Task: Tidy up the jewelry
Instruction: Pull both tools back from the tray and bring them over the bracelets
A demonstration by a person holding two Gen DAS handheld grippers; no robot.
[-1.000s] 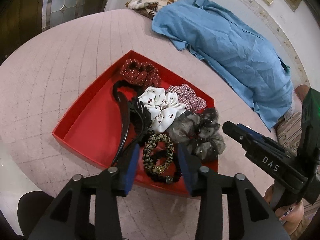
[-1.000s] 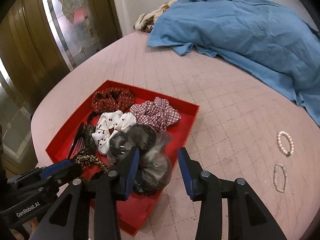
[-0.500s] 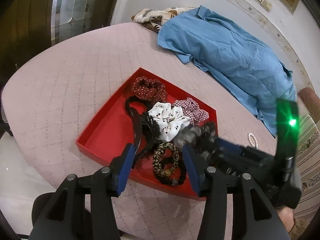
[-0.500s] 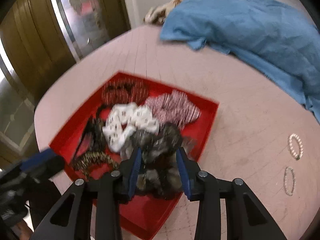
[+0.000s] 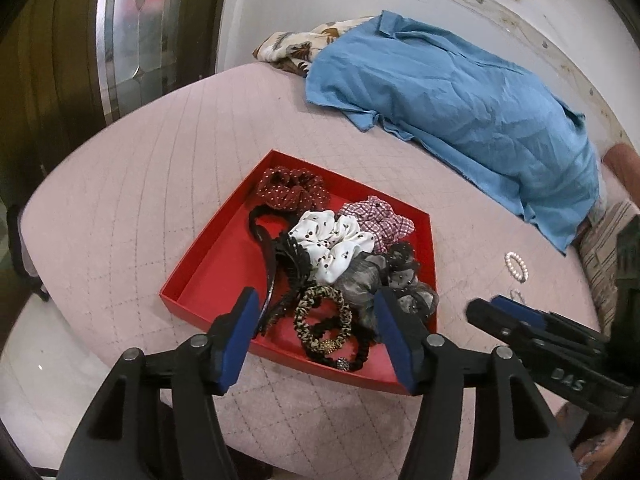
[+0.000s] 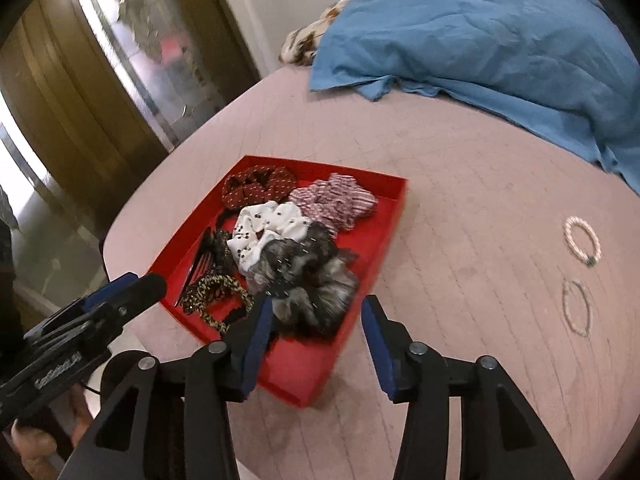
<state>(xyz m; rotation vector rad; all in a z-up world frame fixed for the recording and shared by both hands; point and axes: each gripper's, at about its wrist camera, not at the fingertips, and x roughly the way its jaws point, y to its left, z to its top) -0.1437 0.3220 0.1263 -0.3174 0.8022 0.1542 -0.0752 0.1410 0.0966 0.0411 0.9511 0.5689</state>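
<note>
A red tray [image 5: 212, 276] [image 6: 372, 236] on the pink table holds several scrunchies: dark red dotted [image 5: 292, 190], white dotted [image 5: 332, 242], plaid [image 5: 380, 216], grey [image 5: 372, 276] [image 6: 312, 276], and a leopard band [image 5: 322, 312]. A black headband [image 5: 268, 256] lies in it too. Two pearl bracelets [image 6: 582, 236] [image 6: 576, 312] lie on the table right of the tray. My left gripper [image 5: 314, 320] is open and empty above the tray's near edge. My right gripper [image 6: 316, 320] is open and empty above the tray's near right corner, just past the grey scrunchie.
A blue shirt [image 5: 460, 92] [image 6: 480, 32] and a patterned cloth [image 5: 296, 46] lie at the table's far side. A glass door [image 5: 136, 28] stands to the left. The table edge runs close below both grippers.
Both grippers have pulled back and up from the tray. The right gripper closed in around the grey scrunchie half a second ago and is now open and clear of it; the scrunchie stays in the tray.
</note>
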